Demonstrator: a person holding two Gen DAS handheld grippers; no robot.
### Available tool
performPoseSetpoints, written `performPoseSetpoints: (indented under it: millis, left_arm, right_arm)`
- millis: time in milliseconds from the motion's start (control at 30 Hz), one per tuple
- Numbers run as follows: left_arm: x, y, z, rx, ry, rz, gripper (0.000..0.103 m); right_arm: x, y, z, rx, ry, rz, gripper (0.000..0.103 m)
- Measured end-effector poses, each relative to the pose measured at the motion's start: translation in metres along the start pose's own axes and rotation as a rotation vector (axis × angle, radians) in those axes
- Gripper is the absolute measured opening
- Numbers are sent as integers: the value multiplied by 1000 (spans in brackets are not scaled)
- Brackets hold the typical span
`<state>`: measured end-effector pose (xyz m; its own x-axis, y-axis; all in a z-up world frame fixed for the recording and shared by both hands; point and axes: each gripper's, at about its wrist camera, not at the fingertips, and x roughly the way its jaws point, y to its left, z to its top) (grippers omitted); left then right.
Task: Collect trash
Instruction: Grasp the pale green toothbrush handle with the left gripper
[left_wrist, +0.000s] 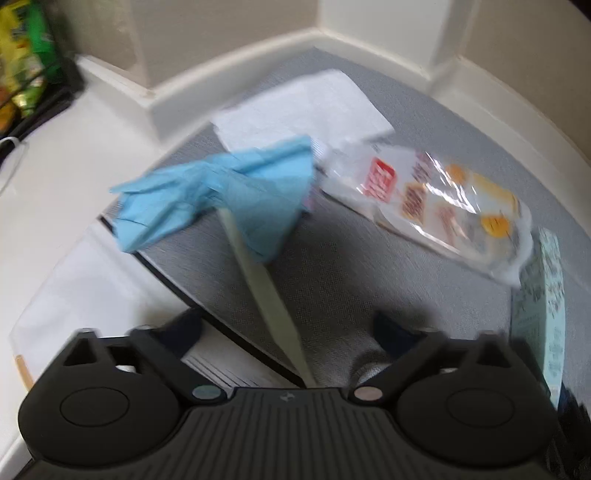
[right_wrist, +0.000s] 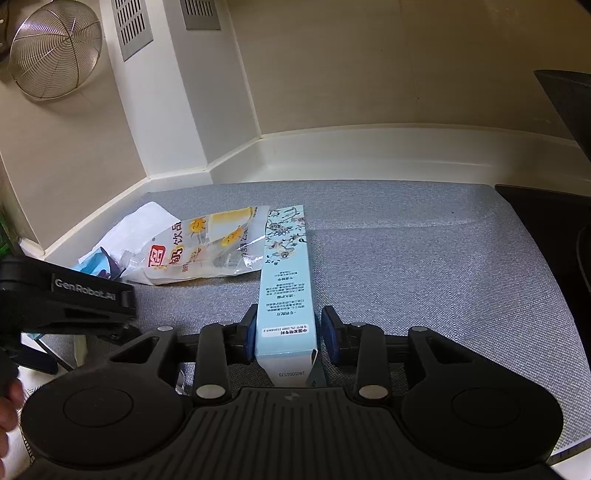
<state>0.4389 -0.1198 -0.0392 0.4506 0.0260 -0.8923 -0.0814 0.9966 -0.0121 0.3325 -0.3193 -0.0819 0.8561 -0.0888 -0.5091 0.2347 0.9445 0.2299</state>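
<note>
Our right gripper (right_wrist: 288, 332) straddles the pale blue box (right_wrist: 286, 295), fingers (right_wrist: 250, 328) parted; our left gripper (left_wrist: 288, 328) gapes wide, empty, over the grey surface (left_wrist: 332, 266).

Cream walls (right_wrist: 351, 74), white upstand, grey mat (right_wrist: 406, 251) on counter; wire strainer (right_wrist: 55, 48) hangs beside 2 vents (right_wrist: 131, 26).

A wire strainer (right_wrist: 55, 50) hangs upper left beside two metal vents (right_wrist: 132, 27); a grey mat (right_wrist: 406, 251) covers the counter.
</note>
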Motion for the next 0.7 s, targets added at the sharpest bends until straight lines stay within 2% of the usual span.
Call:
performPoseSetpoints:
  millis: [33,67,133,200,300,367,533,700]
  left_arm:
    - [-2,2,1,-8,-14,4,74]
    - [-5,4,2,-10,-22,6,52]
    - [-10,7,4,-16,-15,-11,22]
    - [-12,12,3,-41,15,-49,18]
    - [-24,14,-4,-40,2,-80,13]
    - [-32,16,-9,-38,-1,-109,13]
    - [-66,21,-17,-35,-42,-199,13]
    - [-102,20,-14,-29,-94,-279,13]
  right_arm:
    - [0,0,0,-1,0,0,37]
    - [0,0,0,-1,0,0,37]
    - [1,0,0,0,0,1,37]
    - [1,0,0,-1,-1,1,37]
    - [-1,0,0,-3,-11,7,34]
    - [-5,0,0,-11,-38,10,30]
    - [-18,0,2,-16,-124,35,30]
    - [-15,-4,4,8,-112,41,30]
